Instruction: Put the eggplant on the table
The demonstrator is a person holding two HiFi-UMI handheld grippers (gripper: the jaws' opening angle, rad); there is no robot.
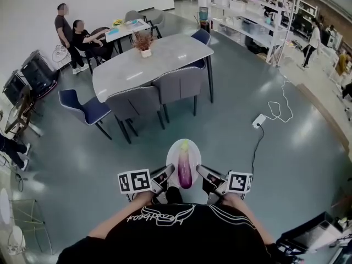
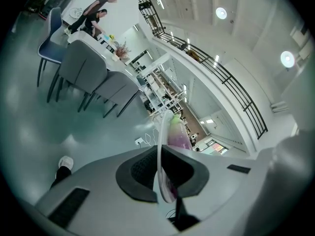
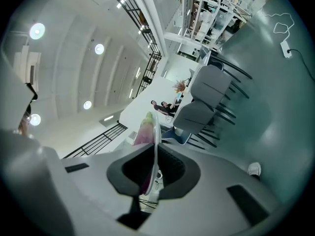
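Grey chairs [image 1: 159, 89] line table [image 1: 165, 54] near side; left tongs [image 1: 166, 174], right tongs [image 1: 202, 172] clamp plate [image 1: 173, 158] rim, eggplant [image 1: 186, 169] aboard.

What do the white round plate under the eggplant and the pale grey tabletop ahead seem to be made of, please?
The white round plate looks like glazed ceramic, possibly melamine: smooth, evenly white, thin rigid rim. The pale grey tabletop looks like polished stone or stone-look laminate: faint marbling, soft sheen.

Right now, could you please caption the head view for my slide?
Left gripper and right gripper hold a white plate bearing the eggplant, grey table ahead.
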